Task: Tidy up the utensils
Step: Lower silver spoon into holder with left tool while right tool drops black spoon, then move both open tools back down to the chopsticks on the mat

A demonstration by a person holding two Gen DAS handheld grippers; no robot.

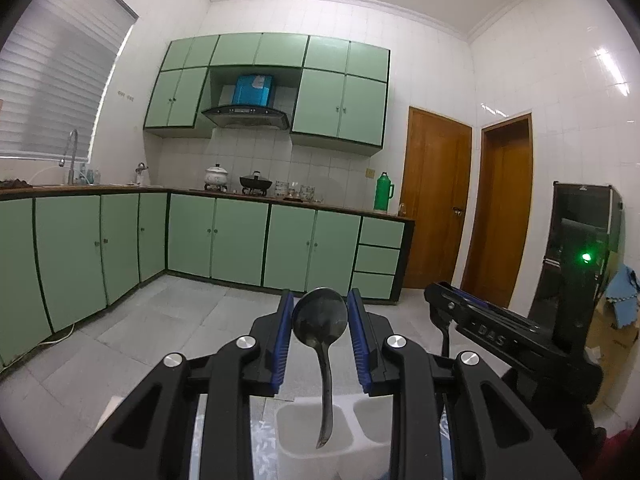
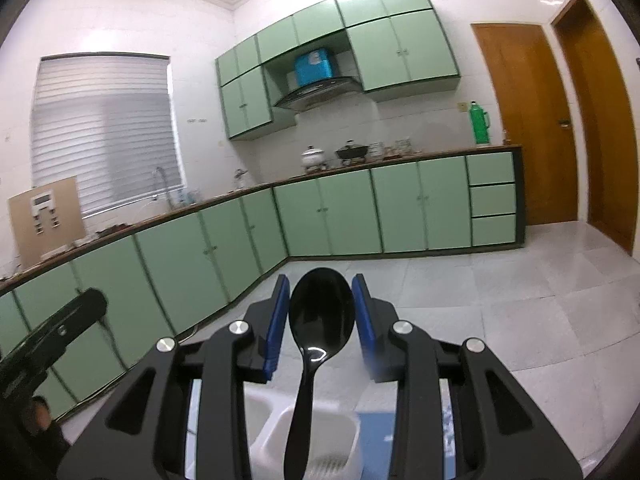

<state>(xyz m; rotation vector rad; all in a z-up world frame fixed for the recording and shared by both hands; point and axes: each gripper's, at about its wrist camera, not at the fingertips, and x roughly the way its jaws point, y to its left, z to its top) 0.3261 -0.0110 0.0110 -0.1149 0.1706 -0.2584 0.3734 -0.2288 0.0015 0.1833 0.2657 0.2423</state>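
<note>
Left gripper [image 1: 320, 334] pinches metal spoon [image 1: 322, 330] by the bowl, lower centre; right gripper [image 2: 322, 322] likewise grips black plastic spoon [image 2: 320, 316]. Both light, stiff, slick; handles dangle over white caddy [image 1: 296, 420].

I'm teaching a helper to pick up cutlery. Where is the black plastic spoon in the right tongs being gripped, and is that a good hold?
The black plastic spoon is clamped across its bowl edges by the right tongs, handle hanging toward the white utensil holder. The rounded bowl may slip; the handle looks safer, approached from the side.
</note>
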